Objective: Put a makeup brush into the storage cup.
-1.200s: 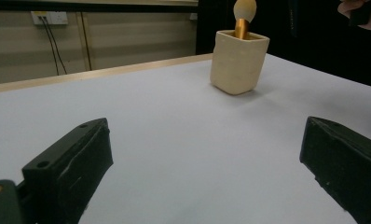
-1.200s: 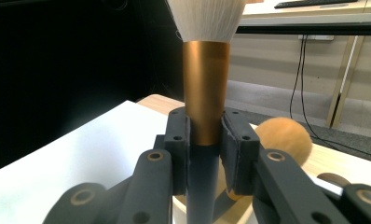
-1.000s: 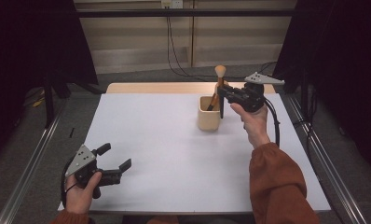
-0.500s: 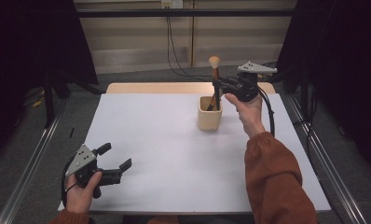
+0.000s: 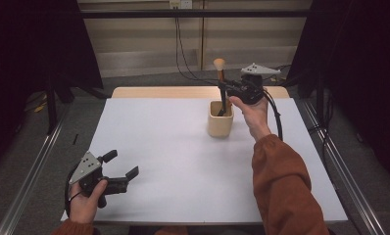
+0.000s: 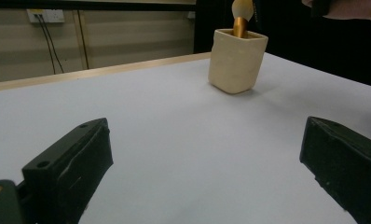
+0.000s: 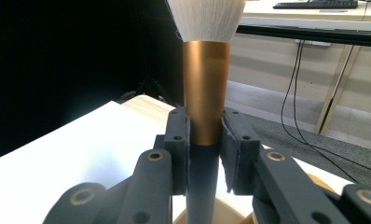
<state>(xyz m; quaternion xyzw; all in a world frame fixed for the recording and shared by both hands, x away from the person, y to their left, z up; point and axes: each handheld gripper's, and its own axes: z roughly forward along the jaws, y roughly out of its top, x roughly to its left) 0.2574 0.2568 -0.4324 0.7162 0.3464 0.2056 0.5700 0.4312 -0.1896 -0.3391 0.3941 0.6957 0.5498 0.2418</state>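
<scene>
High view: jaws of the right gripper (image 5: 226, 88) clamp the brush (image 5: 220, 78) upright, its lower end in the cup (image 5: 219, 123); left gripper (image 5: 120, 169) rests spread wide, holding nothing. Left gripper view: jaws far apart, cup (image 6: 236, 60) well ahead. Right gripper view: pads (image 7: 179, 140) pinch the brush (image 7: 205, 100) handle.

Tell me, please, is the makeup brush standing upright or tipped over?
Upright, roughly. The makeup brush stands bristles-up with its handle down in the cup, clamped by the right gripper at the ferrule.
</scene>
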